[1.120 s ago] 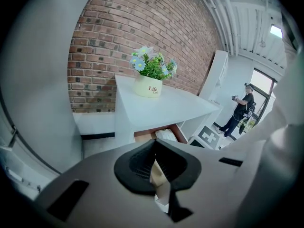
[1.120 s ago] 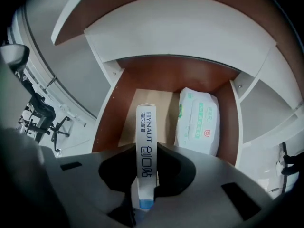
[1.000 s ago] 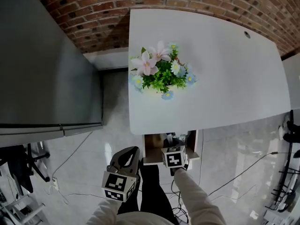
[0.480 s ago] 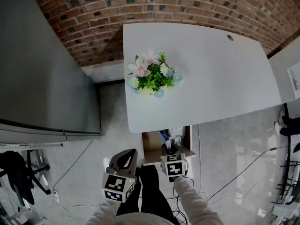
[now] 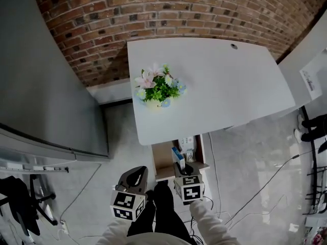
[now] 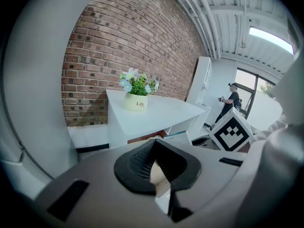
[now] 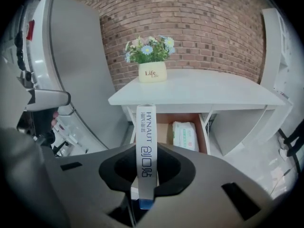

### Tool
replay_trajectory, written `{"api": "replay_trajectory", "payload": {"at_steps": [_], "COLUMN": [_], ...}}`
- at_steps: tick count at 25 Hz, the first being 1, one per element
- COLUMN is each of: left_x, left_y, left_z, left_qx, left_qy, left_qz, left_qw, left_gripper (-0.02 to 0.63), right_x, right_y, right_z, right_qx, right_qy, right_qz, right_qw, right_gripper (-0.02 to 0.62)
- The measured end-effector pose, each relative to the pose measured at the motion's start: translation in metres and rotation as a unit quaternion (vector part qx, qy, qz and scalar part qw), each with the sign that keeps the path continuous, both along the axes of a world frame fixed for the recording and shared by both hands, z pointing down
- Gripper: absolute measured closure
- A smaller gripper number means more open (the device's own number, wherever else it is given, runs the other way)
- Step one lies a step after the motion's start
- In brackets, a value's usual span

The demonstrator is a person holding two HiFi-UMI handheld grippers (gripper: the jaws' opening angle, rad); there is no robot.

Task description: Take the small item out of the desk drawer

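The open desk drawer [image 5: 162,161] sticks out under the front edge of the white desk [image 5: 219,91]. My right gripper [image 5: 184,171] hangs just in front of the drawer, shut on a small narrow white box with a blue end [image 5: 178,157]. In the right gripper view that box [image 7: 145,137] stands upright between the jaws, printed "HYNAUT", with the drawer [image 7: 164,133] behind it. A white wipes pack [image 7: 184,135] lies in the drawer. My left gripper [image 5: 134,178] hovers left of the drawer with its jaws together and nothing in them; the left gripper view shows the fingers [image 6: 142,163] meeting.
A flower pot [image 5: 155,90] stands on the desk's left side. A tall grey cabinet [image 5: 46,86] fills the left, and a brick wall [image 5: 168,9] runs behind the desk. Cables [image 5: 255,193] trail over the tiled floor. A person [image 6: 231,101] stands far off.
My right gripper has drawn back from the drawer toward me with the box in its jaws. The head view has shifted, so the desk sits higher in the picture. The left gripper has hardly moved.
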State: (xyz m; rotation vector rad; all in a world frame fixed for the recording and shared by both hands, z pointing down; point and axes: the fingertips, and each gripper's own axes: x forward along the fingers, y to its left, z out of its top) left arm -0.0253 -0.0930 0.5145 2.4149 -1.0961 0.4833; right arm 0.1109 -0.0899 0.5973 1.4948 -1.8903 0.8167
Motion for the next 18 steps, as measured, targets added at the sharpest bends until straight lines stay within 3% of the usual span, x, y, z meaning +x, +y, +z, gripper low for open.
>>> {"api": "replay_trajectory", "payload": {"at_steps": [18], "left_x": [-0.011], "left_y": [0.022], "left_z": [-0.041], "left_qx": [0.05], "left_qy": [0.009], "left_qz": [0.032], "left_qw": [0.9982], "left_gripper": [0.588], "right_x": [-0.012], "right_y": [0.038], "right_z": [-0.093], "right_qx": [0.094], "right_qy": [-0.032], "right_qz": [0.047], "right_qw": [0.994], "right_gripper": [0.508]}}
